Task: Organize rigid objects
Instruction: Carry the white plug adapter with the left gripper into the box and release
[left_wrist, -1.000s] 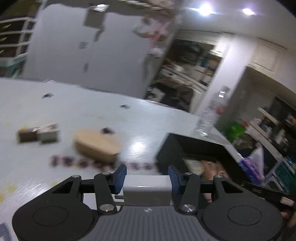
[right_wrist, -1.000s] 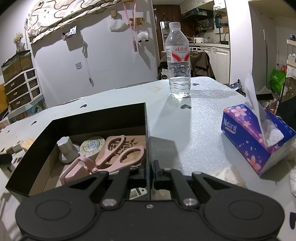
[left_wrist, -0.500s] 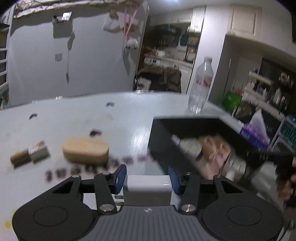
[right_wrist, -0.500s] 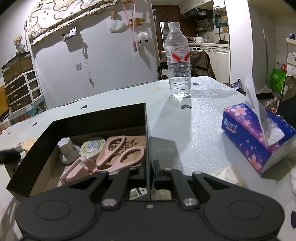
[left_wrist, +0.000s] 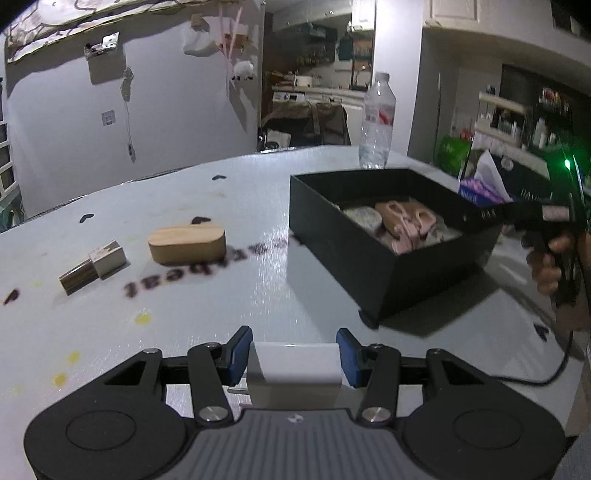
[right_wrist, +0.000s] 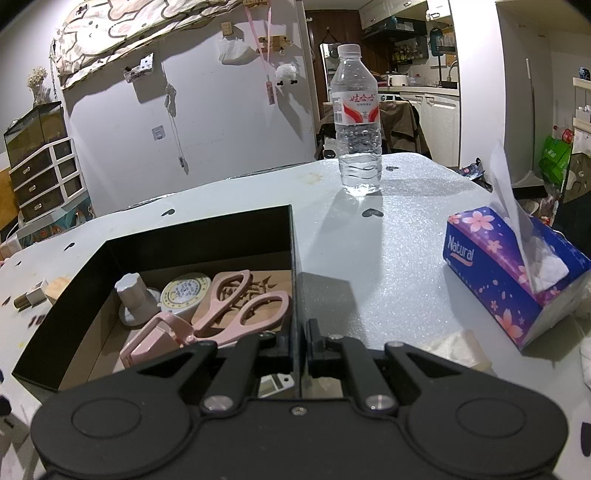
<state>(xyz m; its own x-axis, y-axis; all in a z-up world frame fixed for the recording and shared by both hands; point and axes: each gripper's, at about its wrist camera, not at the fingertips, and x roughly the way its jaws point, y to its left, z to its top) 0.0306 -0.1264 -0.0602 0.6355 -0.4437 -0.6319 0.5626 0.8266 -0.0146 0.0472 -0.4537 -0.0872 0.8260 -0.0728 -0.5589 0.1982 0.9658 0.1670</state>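
Carrying a white plug (left_wrist: 293, 369) clamped between the left tongs (left_wrist: 293, 363) over the near bench (left_wrist: 207, 317), short of the black box (left_wrist: 369, 266) whose right wall the right tongs (right_wrist: 300, 341) pinch shut, risks clipping that rim and spilling the scissors (right_wrist: 236, 306).

we see a clear water bottle (right_wrist: 357, 136) with a red and white label standing upright toward the far side of the pale grey table (right_wrist: 388, 258), well apart from a blue floral tissue box (right_wrist: 513, 280) at the right with a tissue sticking up. behind, a drawer unit (right_wrist: 48, 173) stands against the white wall (right_wrist: 221, 122), and a green bag (right_wrist: 557, 155) sits at far right.
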